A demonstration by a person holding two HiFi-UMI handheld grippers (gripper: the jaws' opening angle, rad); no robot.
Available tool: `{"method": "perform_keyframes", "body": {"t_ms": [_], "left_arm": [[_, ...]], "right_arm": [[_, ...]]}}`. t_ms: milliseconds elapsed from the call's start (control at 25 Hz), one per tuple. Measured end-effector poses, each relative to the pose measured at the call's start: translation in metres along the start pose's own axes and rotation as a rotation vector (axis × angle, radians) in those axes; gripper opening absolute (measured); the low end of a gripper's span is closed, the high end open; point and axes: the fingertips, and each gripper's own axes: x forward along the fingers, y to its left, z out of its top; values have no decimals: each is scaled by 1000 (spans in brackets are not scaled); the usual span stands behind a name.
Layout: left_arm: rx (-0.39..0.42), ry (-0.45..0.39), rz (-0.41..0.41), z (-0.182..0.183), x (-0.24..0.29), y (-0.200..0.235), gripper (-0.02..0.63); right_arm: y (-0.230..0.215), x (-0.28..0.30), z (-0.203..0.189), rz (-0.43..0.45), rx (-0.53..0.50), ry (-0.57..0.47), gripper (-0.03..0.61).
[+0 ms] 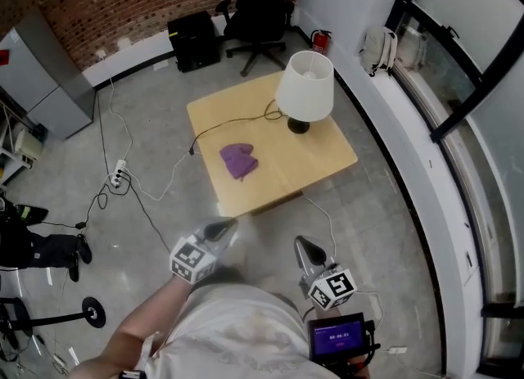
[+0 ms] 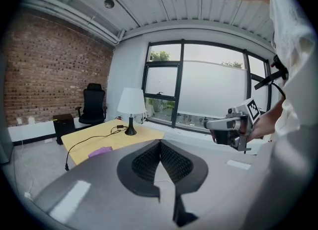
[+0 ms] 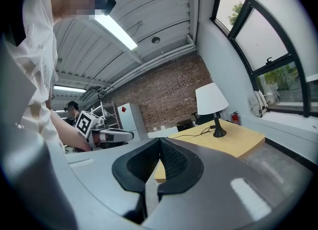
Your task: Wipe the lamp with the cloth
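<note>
A white-shaded lamp [image 1: 304, 87] on a black base stands at the far right of a small wooden table [image 1: 319, 164]; its black cord trails left across the top. A purple cloth [image 1: 239, 159] lies crumpled near the table's middle. My left gripper [image 1: 221, 227] and right gripper [image 1: 306, 248] hang over the floor short of the table's near edge, both shut with nothing between the pads. The left gripper view shows the lamp [image 2: 130, 103] and cloth [image 2: 101, 151] ahead. From the right gripper view I see the lamp [image 3: 212, 103] and a table corner.
A power strip [image 1: 119, 177] and loose cables lie on the concrete floor left of the table. A black office chair [image 1: 259, 11] and a black box [image 1: 193, 40] stand behind it by the brick wall. A curved window ledge [image 1: 426, 181] runs along the right.
</note>
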Motion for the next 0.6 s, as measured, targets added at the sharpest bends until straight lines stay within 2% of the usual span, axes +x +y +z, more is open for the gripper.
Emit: {"method": "perform_keyframes", "body": {"t_ms": [320, 600], "left_arm": [[17, 31, -47, -1, 45, 45, 2], [41, 67, -80, -6, 81, 95, 2]], "right_arm": [[-21, 46, 25, -24, -31, 2, 14], [-41, 84, 43, -80, -44, -10, 14]]}}
